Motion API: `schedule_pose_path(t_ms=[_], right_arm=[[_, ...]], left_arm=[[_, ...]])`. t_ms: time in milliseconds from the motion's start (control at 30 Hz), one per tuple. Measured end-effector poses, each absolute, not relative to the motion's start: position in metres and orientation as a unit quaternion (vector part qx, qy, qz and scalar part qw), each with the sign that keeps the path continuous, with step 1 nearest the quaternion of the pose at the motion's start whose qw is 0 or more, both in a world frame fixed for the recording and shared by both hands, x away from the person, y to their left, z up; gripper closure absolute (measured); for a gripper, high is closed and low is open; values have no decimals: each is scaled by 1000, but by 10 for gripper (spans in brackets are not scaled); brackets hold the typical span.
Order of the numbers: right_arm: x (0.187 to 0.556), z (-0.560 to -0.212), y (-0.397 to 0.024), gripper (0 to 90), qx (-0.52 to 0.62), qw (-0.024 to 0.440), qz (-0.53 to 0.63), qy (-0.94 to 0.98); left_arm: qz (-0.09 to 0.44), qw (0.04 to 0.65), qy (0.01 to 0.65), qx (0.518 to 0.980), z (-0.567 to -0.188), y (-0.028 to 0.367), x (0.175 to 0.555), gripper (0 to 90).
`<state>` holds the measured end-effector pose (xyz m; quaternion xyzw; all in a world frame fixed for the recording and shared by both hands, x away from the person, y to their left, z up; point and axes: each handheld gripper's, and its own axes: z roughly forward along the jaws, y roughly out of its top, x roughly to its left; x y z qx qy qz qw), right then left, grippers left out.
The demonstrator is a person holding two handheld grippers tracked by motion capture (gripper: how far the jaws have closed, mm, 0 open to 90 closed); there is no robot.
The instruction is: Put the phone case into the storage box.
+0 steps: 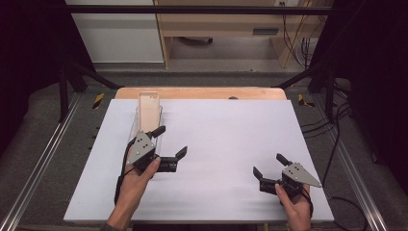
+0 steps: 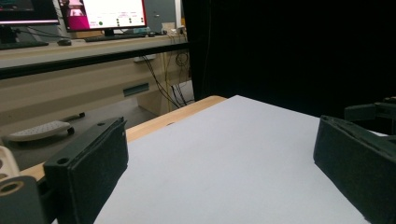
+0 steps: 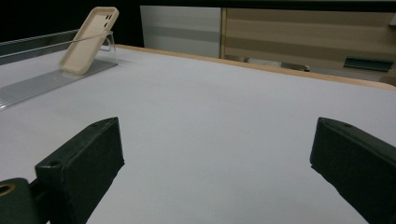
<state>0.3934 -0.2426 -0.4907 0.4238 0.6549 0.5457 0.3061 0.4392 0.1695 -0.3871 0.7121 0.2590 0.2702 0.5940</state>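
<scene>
Leaning on its clear stand [image 1: 144, 126], the phone case [image 1: 149, 112] sits just beyond the left hand-held gripper [image 1: 169, 141].

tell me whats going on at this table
A person sits at a table covered in a white sheet, holding a two-jaw gripper in each hand. Both the left gripper and the right gripper are open and hold nothing. A beige phone case leans on a clear stand at the far left, just beyond the left gripper, untouched.
</scene>
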Motion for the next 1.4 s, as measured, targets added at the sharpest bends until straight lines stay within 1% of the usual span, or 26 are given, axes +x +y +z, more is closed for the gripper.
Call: schedule_pose_path(t_ms=[433,1100,1400], right_arm=[[394,-491,-242,27,424,306,545,655],[394,-490,-240,28,422,306,547,655],[394,-490,-239,27,421,307,547,655]], left_arm=[[287,600,273,695,-379,199,432,27],[328,608,319,650,-368,264,421,22],[339,602,327,645,-371,280,417,22]])
